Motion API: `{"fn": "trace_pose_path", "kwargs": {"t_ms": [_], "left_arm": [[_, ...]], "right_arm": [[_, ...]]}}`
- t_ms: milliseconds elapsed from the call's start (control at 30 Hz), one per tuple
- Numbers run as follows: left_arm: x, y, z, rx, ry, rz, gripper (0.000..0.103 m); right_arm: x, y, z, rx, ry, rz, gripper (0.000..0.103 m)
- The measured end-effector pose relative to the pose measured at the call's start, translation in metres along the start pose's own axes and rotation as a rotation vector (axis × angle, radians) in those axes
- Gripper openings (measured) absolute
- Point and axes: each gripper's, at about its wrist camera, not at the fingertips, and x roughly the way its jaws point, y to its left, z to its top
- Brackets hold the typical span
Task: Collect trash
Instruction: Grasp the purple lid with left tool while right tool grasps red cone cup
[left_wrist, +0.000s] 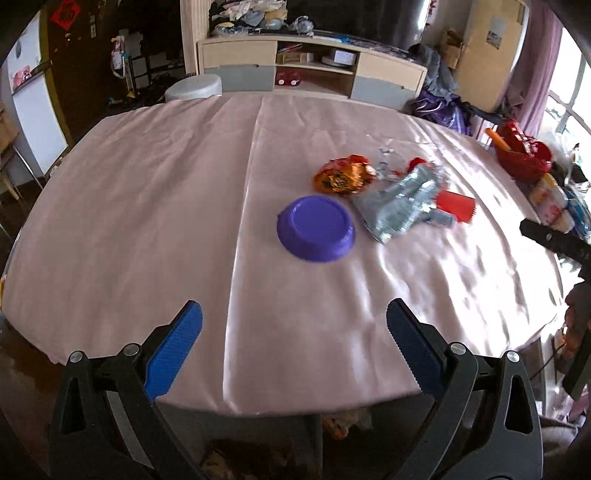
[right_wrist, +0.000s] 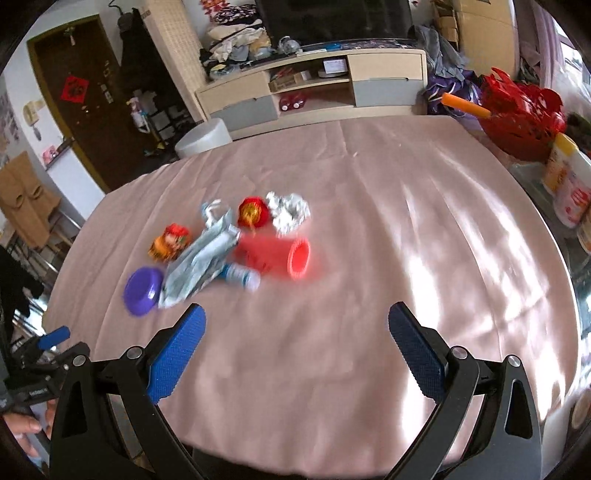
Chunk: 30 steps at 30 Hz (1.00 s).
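nearest the lens, left gripper (left_wrist: 294, 321) with jaws spread wide, nothing between them, hovering over the near edge of the surface (left_wrist: 147, 206). same for the right gripper (right_wrist: 297, 325): jaws spread, empty, above the pink cloth.

trash clustered past centre, at about 1 o'clock from the left gripper and 11 o'clock from the right, well apart from both. in the pile: purple lid (left_wrist: 316, 229) lying flat, closest to the left jaws; silver wrapper (left_wrist: 402, 203) just beside it at 3 o'clock; orange wrapper (left_wrist: 345, 174) at 12 o'clock of the lid; red cup (right_wrist: 275, 254) on its side; crumpled foil (right_wrist: 289, 211) behind; small bottle (right_wrist: 240, 275) tucked against the wrapper.

probably all light. lid stiff, low and smooth, likely slippery on satin cloth; best pinched across the rim. wrappers soft and crinkly, likely to collapse under the jaws; any raised fold would do. cup thin and springy, likely to roll; best taken across the ribbed wall.

silver wrapper's long axis runs roughly 7 to 1 o'clock in the right view. cup's axis near 9 to 3, mouth toward 3 o'clock. bottle blurred, orientation hard to tell.
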Motion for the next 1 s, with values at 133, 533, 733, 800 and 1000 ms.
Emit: {"fn": "trace_pose_path", "kwargs": {"t_ms": [133, 533, 733, 800, 1000], "left_arm": [[0.023, -0.003, 0.014, 0.013, 0.015, 0.017, 0.095], [0.071, -0.018, 0.040, 0.048, 0.045, 0.026, 0.094], [0.088, -0.023, 0.047, 0.049, 0.069, 0.024, 0.091], [0.092, -0.023, 0.047, 0.047, 0.074, 0.025, 0.091], [0.098, -0.023, 0.052, 0.046, 0.076, 0.029, 0.090]], "right_arm": [[0.020, -0.001, 0.019, -0.004, 0.004, 0.008, 0.095], [0.055, 0.001, 0.040, -0.025, 0.061, 0.085, 0.076], [0.063, 0.002, 0.043, -0.093, 0.096, 0.102, 0.076], [0.066, 0.003, 0.043, -0.113, 0.106, 0.103, 0.076], [0.080, 0.015, 0.039, -0.183, 0.133, 0.094, 0.076]]}}
